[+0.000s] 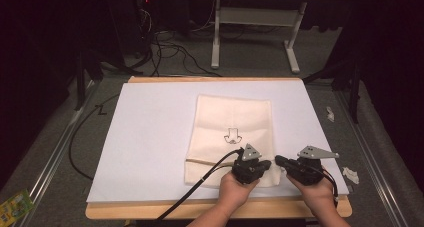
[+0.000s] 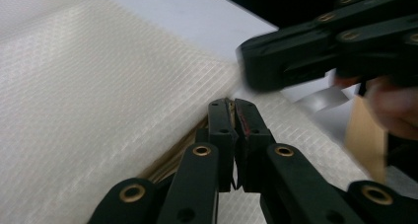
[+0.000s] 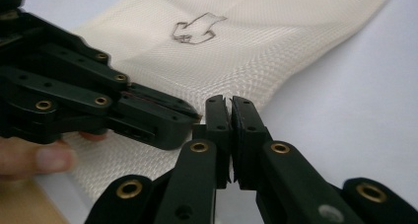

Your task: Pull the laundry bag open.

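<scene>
A cream woven cloth bag (image 1: 230, 122) with a small black outline drawing (image 1: 231, 135) lies flat on the white board (image 1: 150, 137). Both grippers meet at its near right corner, tips pointing at each other. My left gripper (image 1: 269, 163) is shut, and in the left gripper view (image 2: 231, 104) a thin edge of the bag (image 2: 98, 95) sits pinched between its tips. My right gripper (image 1: 278, 160) is also shut, its tips (image 3: 230, 101) closed at the bag's (image 3: 256, 46) side edge. The left gripper's jaws (image 3: 162, 123) lie right beside it.
The board rests on a wooden table (image 1: 215, 209) whose front edge is under the person's wrists. Crumpled white scraps (image 1: 351, 175) lie right of the board. The left gripper's black cable (image 1: 200, 184) trails off the front. Table legs (image 1: 216, 37) and wires stand beyond.
</scene>
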